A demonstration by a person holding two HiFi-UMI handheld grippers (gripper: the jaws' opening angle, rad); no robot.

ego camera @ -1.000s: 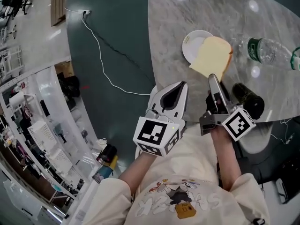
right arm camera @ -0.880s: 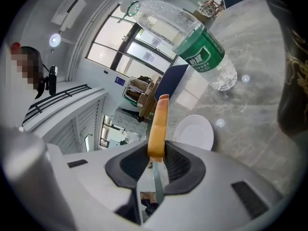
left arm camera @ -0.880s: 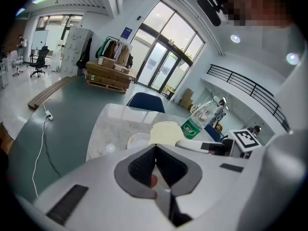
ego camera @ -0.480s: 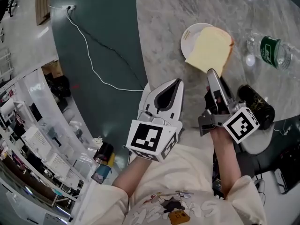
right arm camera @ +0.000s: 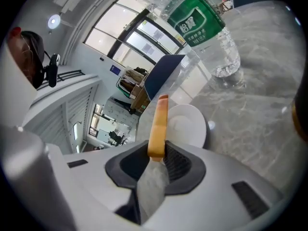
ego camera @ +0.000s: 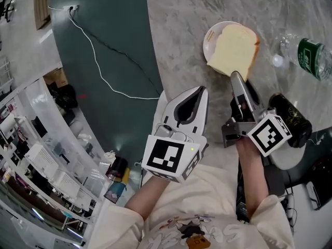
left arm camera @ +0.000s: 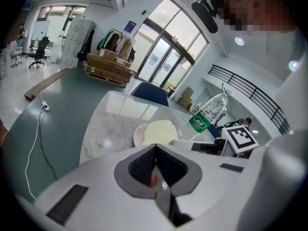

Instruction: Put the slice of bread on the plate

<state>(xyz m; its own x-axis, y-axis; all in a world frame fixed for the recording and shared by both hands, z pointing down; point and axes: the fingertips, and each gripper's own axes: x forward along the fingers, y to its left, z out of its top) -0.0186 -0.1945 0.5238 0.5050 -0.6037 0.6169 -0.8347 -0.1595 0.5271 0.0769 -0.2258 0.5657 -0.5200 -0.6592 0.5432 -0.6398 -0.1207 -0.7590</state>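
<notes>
Both grippers sit in the lower half of the head view, each in one of the person's hands. The right gripper [ego camera: 234,77] is clenched on the slice of bread [ego camera: 233,48], gripping it by its lower edge. In the right gripper view the right gripper [right arm camera: 156,153] has its dark pads pressed on either side of the slice of bread [right arm camera: 158,124], which stands on edge and rises straight up from the jaws.

From the head view the bread lies over the white plate [ego camera: 211,35] in the upper middle of the frame, covering all but the plate's left rim. Whether it touches the plate I cannot tell. In the right gripper view the plate [right arm camera: 185,124] shows just behind and to the right of the slice.

The left gripper [ego camera: 202,88] points up the frame at the edge of the marble table [ego camera: 176,45], well left of the bread. Its jaws are pressed together with nothing between them, as the left gripper view shows [left arm camera: 155,148].

A clear water bottle [ego camera: 308,53] with a green label lies at the right edge of the frame, right of the plate. A dark can [ego camera: 288,119] lies on the table just beside the right gripper's marker cube. At upper left a white cable [ego camera: 98,61] runs across the green floor [ego camera: 104,102].
</notes>
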